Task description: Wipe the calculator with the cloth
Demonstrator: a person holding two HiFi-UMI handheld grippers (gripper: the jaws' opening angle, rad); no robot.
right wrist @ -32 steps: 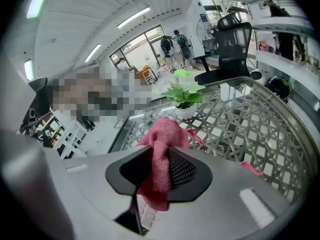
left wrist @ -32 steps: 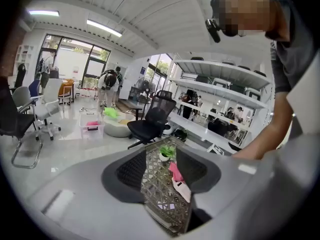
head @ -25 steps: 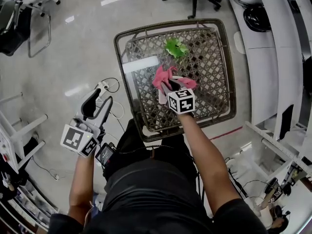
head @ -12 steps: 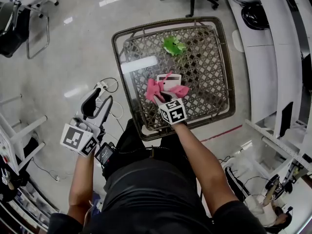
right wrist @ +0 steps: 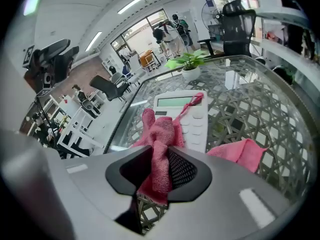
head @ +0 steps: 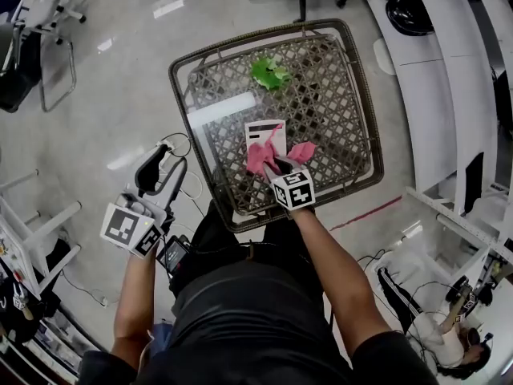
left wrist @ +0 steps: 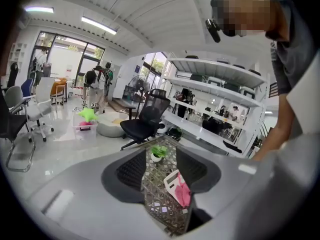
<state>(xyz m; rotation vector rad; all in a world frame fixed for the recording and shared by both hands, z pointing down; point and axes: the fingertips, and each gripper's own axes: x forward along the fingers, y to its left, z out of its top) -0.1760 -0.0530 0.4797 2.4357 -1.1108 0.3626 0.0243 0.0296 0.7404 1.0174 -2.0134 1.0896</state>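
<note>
Pink cloth [right wrist: 159,166], one piece, is pinched between the right gripper's [head: 276,165] jaws. Its bunched end lies on the lower left of the single white calculator [head: 264,131], and a thin strand runs up across the keys towards the display. A loose flap lies on the tabletop at about four o'clock from the calculator.

The calculator lies flat near the middle of the woven, glass-topped table [head: 180,107]. The print on its keys and display is too small to read.

One small green potted plant [head: 268,73] stands at twelve o'clock from it.

The left gripper [head: 164,160] is off the table, at about eight o'clock from it. Its jaws are spread and hold nothing.

Each of the two grippers has one cube with black-and-white square markers.
</note>
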